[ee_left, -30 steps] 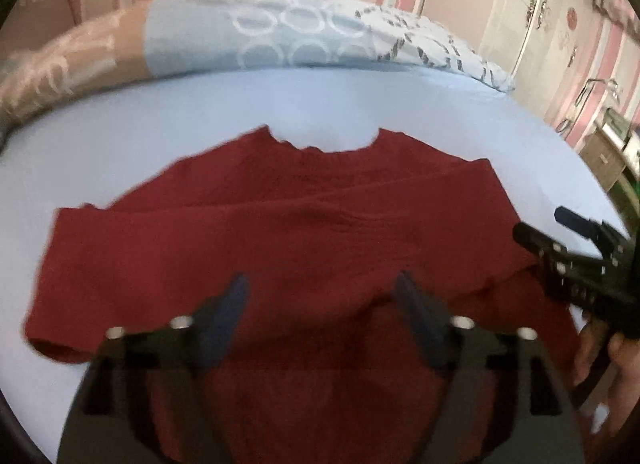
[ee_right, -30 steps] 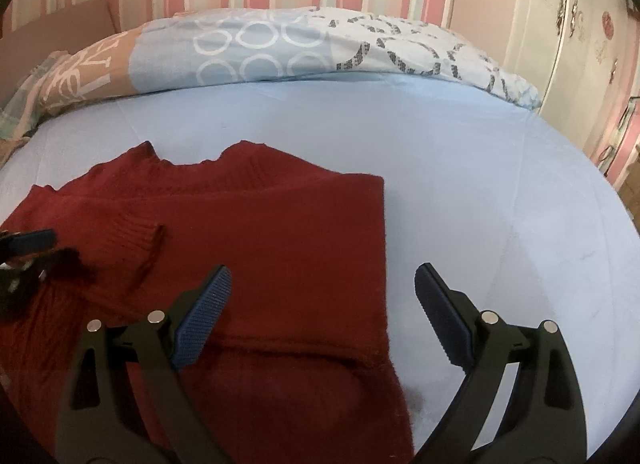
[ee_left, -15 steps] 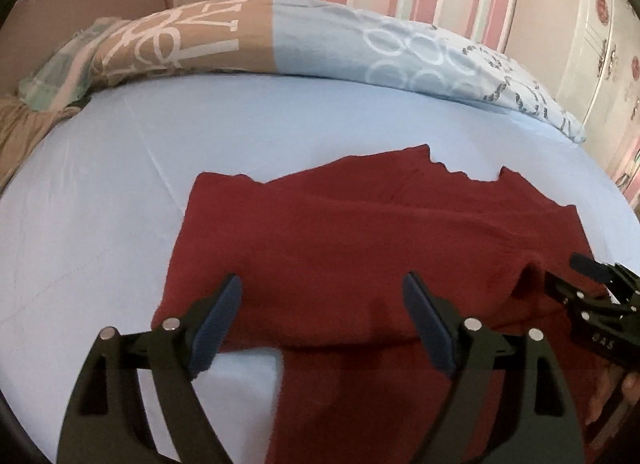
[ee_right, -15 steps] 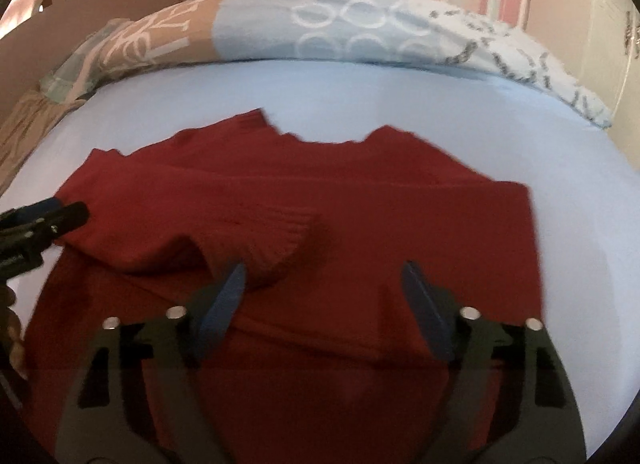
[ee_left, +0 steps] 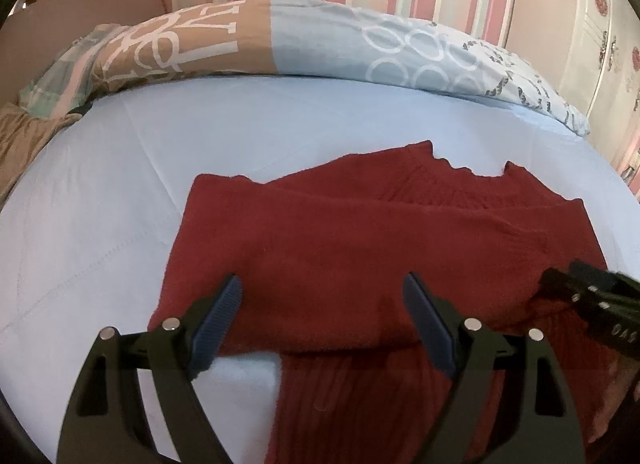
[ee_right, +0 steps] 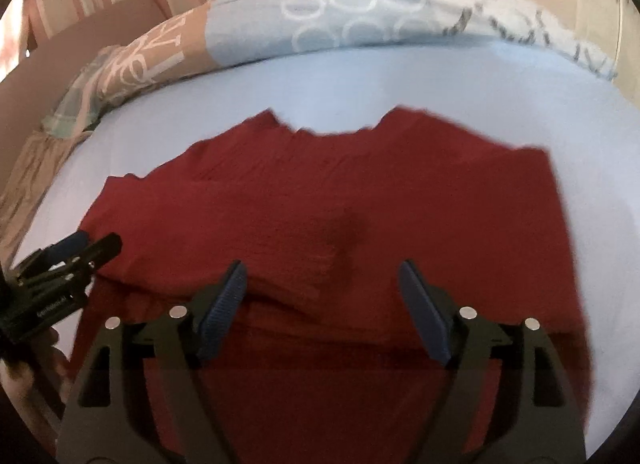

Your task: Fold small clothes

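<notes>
Both wrist views look steeply down, close over the same red sweater (ee_left: 360, 248) from either side

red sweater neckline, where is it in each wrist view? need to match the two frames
Left wrist: the neckline of the red sweater sits right of centre, at the garment's far edge.
Right wrist: the neckline sits near centre, upper middle, slightly blurred.
Shared landmark: the patterned pillow along the far side of the bed.

Large white letters on tan pillow (ee_left: 188, 44), unreadable; small print on claw (ee_right: 56, 296) illegible.
</notes>
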Motion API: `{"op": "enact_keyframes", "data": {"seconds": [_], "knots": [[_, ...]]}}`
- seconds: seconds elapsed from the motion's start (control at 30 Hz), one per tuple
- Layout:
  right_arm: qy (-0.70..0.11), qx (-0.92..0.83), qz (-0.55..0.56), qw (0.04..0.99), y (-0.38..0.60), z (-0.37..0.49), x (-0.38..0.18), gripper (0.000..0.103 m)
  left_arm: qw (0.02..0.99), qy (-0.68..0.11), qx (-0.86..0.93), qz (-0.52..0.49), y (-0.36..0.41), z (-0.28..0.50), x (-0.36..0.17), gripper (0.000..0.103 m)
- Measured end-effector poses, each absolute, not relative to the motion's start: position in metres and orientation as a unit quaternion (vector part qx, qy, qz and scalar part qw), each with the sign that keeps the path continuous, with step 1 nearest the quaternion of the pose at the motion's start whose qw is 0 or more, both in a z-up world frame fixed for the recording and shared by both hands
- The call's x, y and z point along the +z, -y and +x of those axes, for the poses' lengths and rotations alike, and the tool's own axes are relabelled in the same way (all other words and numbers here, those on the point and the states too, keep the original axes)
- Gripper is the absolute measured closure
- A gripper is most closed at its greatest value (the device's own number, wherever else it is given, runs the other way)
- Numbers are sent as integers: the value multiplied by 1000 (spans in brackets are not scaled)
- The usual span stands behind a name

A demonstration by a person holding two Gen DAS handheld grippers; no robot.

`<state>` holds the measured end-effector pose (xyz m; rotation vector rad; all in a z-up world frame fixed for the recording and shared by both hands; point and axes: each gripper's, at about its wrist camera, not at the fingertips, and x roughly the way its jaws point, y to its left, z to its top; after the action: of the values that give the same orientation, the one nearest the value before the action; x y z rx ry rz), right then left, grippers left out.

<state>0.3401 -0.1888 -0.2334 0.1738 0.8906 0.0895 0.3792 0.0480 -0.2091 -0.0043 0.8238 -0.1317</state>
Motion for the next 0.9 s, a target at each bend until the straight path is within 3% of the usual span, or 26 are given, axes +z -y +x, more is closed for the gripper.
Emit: {"op": "enact_keyframes", "data": {"seconds": [0.1, 0.13, 0.23, 0.5, 0.7, 0.8, 0.87, 0.9], "knots": [[-437, 51, 96, 893, 181, 341, -238, 44, 914, -401, -63, -2, -49, 381, -208, 20], [-438, 56, 94, 892, 178, 340, -238, 60, 914, -401, -62, -3, -49, 381, -208, 20], [-421, 39, 60, 904, 177, 338, -228, 94, 915, -399, -60, -9, -51, 380, -207, 20], [-291, -62, -49, 953, 217, 315, -173, 96, 919, -387, -66, -19, -53, 379, -197, 20], [-418, -96, 15, 903, 292, 320, -227, 96, 911, -402, -90, -23, -43, 388, -202, 20], [-443, -88, 5, 892, 292, 321, -240, 93, 902, -422, -92, -2, -31, 397, -212, 20], [-436, -85, 11, 896, 289, 315, -229, 85, 900, -427, -85, 23, -25, 399, -216, 20], [-426, -86, 25, 900, 290, 309, -221, 75, 900, -427, -87, 26, -24, 399, -215, 20]]}}
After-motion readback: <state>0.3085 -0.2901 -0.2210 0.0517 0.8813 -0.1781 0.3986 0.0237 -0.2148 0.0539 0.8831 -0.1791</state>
